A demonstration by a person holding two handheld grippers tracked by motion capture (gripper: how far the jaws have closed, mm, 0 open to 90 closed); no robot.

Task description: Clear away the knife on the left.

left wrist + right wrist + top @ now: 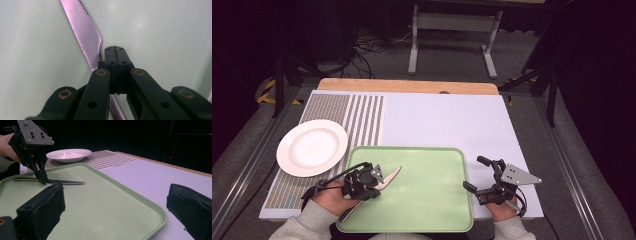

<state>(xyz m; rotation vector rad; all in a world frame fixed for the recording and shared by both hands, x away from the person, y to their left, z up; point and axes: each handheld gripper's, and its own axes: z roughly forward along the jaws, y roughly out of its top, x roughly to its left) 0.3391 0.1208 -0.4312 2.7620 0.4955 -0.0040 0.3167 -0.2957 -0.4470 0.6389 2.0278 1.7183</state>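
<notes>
Your left gripper (115, 53) is down on the green tray (437, 165), jaws pressed fully together, tips right against the knife (86, 32). From the left gripper view the closed tips sit just beside the blade where it narrows toward the handle; whether they pinch the metal or only rest against it, you can't tell from here. In the right gripper view that same gripper (43, 179) stands nearly upright over the knife (65, 182), tips meeting it about midway along, with the knife lying flat on the tray (105, 202).

The knife (389, 176) sits in the tray's left half, serrated tip pointing up and to the right in the high view, handle running back under your left hand (334, 197).

Over to your right gripper (484, 175): jaws spread wide, nothing between them, held just off the tray's right edge above the white tabletop (447, 120).

Beyond the tray's left corner, the white plate (312, 147) rests partly on the striped mat (362, 120).
</notes>
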